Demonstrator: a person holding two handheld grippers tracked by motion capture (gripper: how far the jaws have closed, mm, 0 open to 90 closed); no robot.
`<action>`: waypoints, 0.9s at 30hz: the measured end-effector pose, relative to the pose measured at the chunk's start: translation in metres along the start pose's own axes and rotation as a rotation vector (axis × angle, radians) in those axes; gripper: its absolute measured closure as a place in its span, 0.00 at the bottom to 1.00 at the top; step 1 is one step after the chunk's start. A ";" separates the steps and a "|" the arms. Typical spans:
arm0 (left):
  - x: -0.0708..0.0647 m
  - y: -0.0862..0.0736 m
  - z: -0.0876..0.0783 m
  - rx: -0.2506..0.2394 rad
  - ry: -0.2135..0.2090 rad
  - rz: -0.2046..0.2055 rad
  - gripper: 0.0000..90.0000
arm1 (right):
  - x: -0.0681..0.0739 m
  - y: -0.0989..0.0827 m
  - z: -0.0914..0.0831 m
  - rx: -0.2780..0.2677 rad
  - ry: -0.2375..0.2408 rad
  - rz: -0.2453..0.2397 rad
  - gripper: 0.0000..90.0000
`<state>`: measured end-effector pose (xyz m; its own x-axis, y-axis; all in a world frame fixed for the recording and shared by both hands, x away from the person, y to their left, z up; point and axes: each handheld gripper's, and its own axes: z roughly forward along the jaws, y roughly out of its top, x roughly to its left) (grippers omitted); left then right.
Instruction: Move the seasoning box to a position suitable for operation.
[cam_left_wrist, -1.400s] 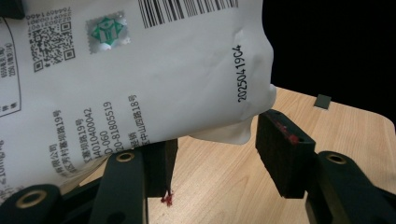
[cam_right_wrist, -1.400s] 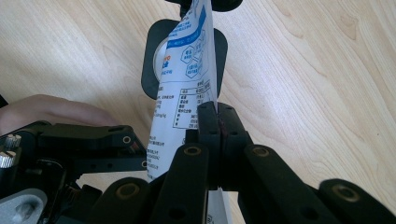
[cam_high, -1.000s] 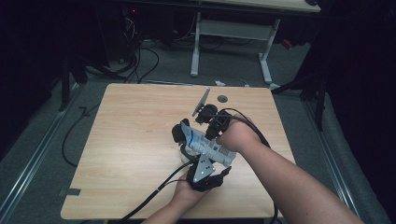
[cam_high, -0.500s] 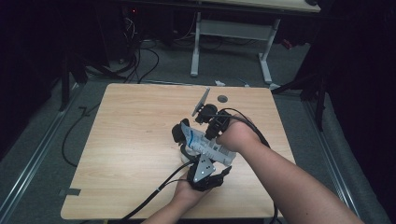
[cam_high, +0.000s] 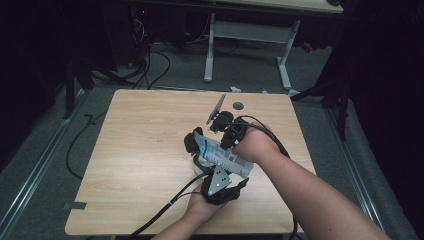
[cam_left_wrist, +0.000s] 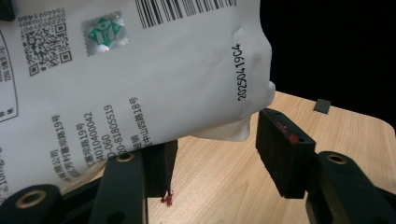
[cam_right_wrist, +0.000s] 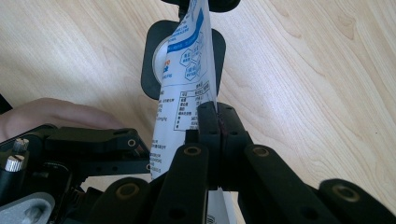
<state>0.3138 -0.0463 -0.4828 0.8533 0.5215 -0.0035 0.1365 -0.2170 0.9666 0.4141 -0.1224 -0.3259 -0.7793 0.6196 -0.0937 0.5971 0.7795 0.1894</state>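
A white pouch (cam_high: 220, 155) with blue print and a barcode (cam_left_wrist: 140, 70) hangs over the middle of the wooden table (cam_high: 140, 150). My right gripper (cam_right_wrist: 217, 121) is shut on the pouch's thin edge (cam_right_wrist: 187, 84), and in the high view it (cam_high: 226, 145) comes in from the right. The left gripper (cam_left_wrist: 219, 158) is open under the pouch's lower corner: its left pad sits beneath the pouch and its right pad (cam_left_wrist: 280, 154) stands apart. Below the pouch lies a black rounded base (cam_right_wrist: 152, 56) with something white and round on it.
A small dark disc (cam_high: 238, 106) lies near the table's far edge. A grey tab (cam_left_wrist: 322, 106) lies by one table corner, and a tape strip (cam_high: 75, 206) near the front left. Cables (cam_high: 165, 212) trail off the front edge. White desk legs (cam_high: 210, 45) stand beyond the table.
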 end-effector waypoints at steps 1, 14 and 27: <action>0.000 0.000 0.000 -0.001 0.000 0.000 0.55 | 0.000 0.000 0.000 -0.003 0.002 -0.001 1.00; 0.000 0.000 0.000 0.001 -0.002 0.000 0.55 | -0.001 0.000 0.000 -0.006 -0.001 -0.003 1.00; -0.001 0.003 0.000 -0.003 -0.003 0.006 0.55 | -0.003 -0.003 -0.003 -0.011 -0.001 -0.001 1.00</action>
<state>0.3134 -0.0476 -0.4801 0.8557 0.5174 0.0015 0.1297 -0.2172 0.9675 0.4144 -0.1268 -0.3228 -0.7799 0.6187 -0.0948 0.5940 0.7793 0.1998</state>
